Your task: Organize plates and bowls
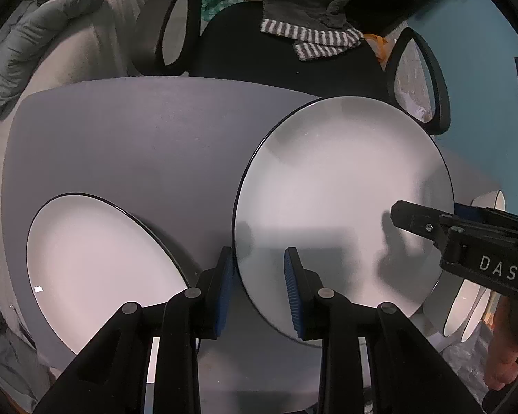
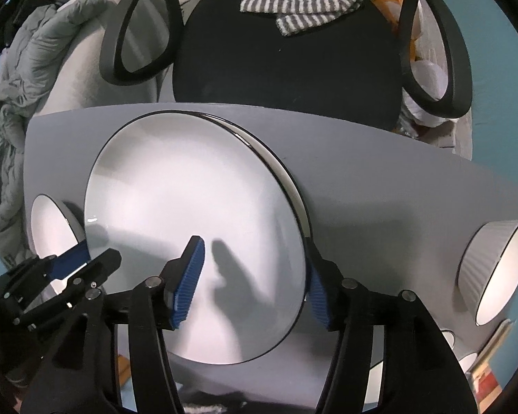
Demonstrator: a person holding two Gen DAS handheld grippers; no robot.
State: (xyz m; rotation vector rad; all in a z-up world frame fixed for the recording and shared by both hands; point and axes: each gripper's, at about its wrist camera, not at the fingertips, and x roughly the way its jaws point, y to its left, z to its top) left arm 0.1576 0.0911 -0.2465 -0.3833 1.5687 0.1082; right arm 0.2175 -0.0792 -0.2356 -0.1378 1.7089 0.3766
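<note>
The only readable text is "DAS", in pale capital letters on the black body of the right gripper [image 1: 423,219], which reaches in from the right edge of the left wrist view, above a white plate [image 1: 342,214]. Nothing else in either view carries a legible word, number, brand or sign.
</note>
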